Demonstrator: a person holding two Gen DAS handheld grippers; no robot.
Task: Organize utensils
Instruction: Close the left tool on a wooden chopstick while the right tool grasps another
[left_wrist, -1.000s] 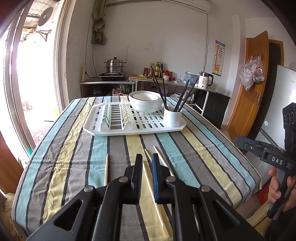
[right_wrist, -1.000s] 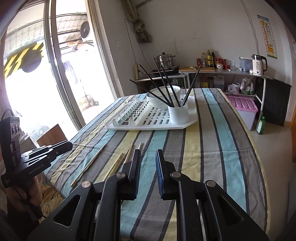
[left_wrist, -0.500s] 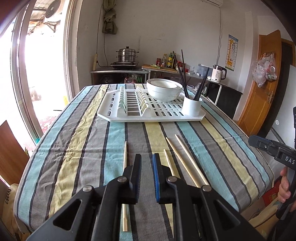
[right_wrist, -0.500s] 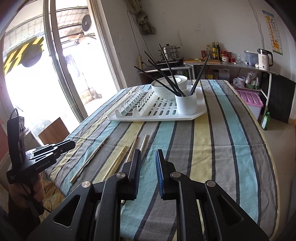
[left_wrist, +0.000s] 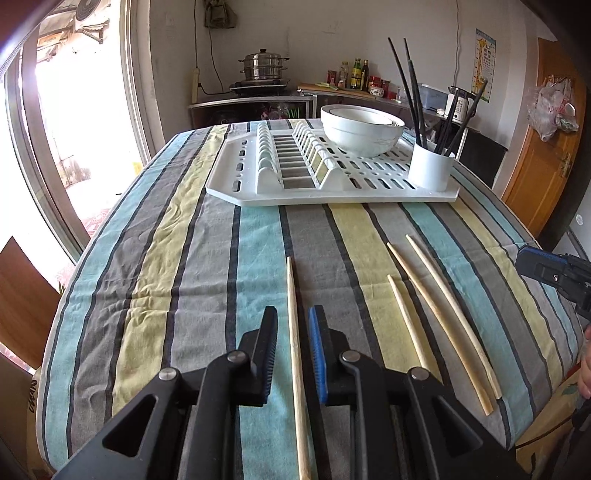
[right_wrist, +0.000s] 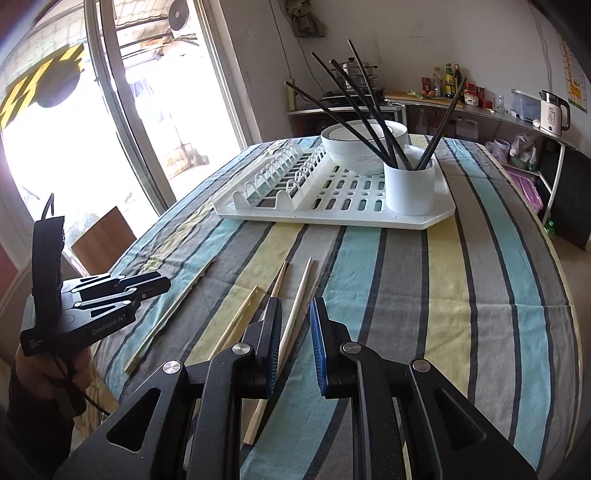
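While my left gripper (left_wrist: 292, 345) and right gripper (right_wrist: 294, 341) stand open, nothing pinched, a thin near chopstick (left_wrist: 294, 325) could roll away if I close off-centre.

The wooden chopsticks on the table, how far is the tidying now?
Done: the black chopsticks stand in the white cup on the drying rack. In hand: nothing is gripped yet. The left tool has just been opening, with one wooden chopstick lined up between its jaws; the right tool, jaws apart, frames another chopstick. Left: all four wooden chopsticks lie on the striped cloth.
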